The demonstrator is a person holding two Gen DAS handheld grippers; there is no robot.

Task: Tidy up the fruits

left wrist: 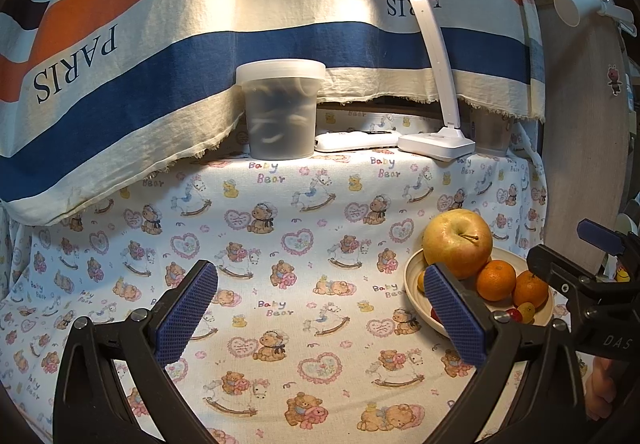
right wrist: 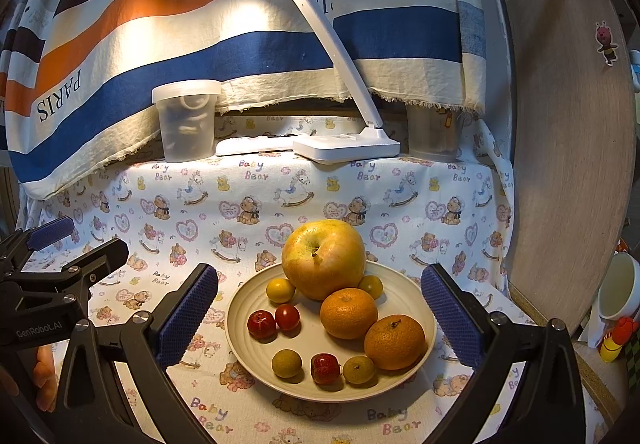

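Observation:
A cream plate (right wrist: 236,308) sits on the bear-print cloth and holds a big yellow apple (right wrist: 324,258), two oranges (right wrist: 349,313) (right wrist: 394,342) and several small red, yellow and green fruits. My right gripper (right wrist: 320,308) is open, its blue pads spread to either side of the plate, holding nothing. My left gripper (left wrist: 320,308) is open and empty over bare cloth, left of the plate (left wrist: 412,276). In the left wrist view the apple (left wrist: 458,242) rises just behind the right-hand pad. Each view shows the other gripper at its edge.
At the back stand a lidded translucent container (left wrist: 280,110), a white remote (left wrist: 356,140), a lit desk lamp (left wrist: 436,144) and a second container (right wrist: 434,138) under a hanging striped cloth. A wooden panel (right wrist: 568,164) and a white cup (right wrist: 618,292) are on the right.

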